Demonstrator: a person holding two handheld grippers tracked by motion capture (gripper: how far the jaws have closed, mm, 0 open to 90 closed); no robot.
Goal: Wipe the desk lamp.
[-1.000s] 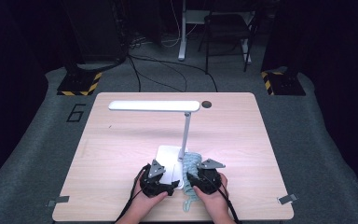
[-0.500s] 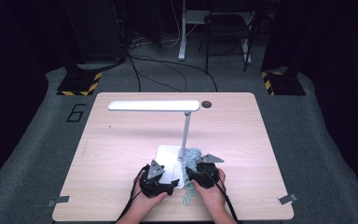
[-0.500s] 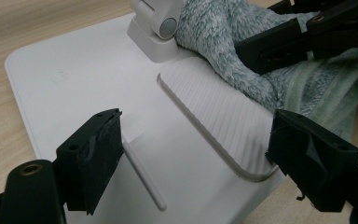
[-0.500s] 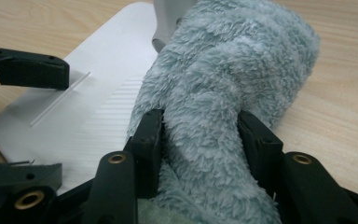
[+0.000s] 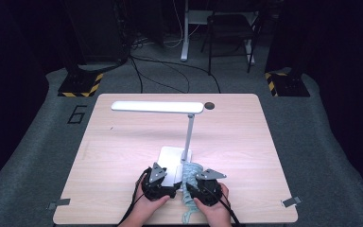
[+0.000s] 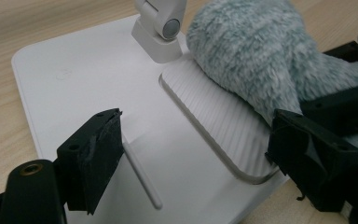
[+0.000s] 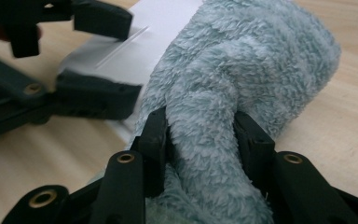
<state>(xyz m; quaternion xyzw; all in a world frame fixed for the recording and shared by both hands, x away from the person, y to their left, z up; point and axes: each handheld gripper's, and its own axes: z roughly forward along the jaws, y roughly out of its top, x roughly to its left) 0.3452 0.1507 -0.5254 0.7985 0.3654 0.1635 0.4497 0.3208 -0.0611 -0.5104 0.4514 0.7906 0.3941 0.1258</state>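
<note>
A fluffy teal cloth (image 5: 192,171) lies partly on the white lamp base (image 5: 170,156) and trails toward the table's near edge. My right gripper (image 7: 205,140) is shut on a bunched fold of the cloth (image 7: 242,60). Its jaws have just been closing, with that fold between them. My left gripper (image 6: 200,163) hovers open just over the lamp base (image 6: 84,79), beside the ribbed pad (image 6: 214,112), with the cloth (image 6: 256,51) touching its right jaw. In the high view the left gripper (image 5: 158,183) and the right gripper (image 5: 207,188) sit side by side near the front edge.
The desk lamp's pole (image 5: 189,135) rises from the base, and its long head (image 5: 157,107) hangs over the middle of the wooden table (image 5: 123,142). A round hole (image 5: 210,105) sits at the table's far edge. Beyond the table are a chair and cables on the floor.
The right gripper has shifted a little at the cloth and its jaws have pinched in on the fold. The left gripper has stayed in place over the lamp base.
</note>
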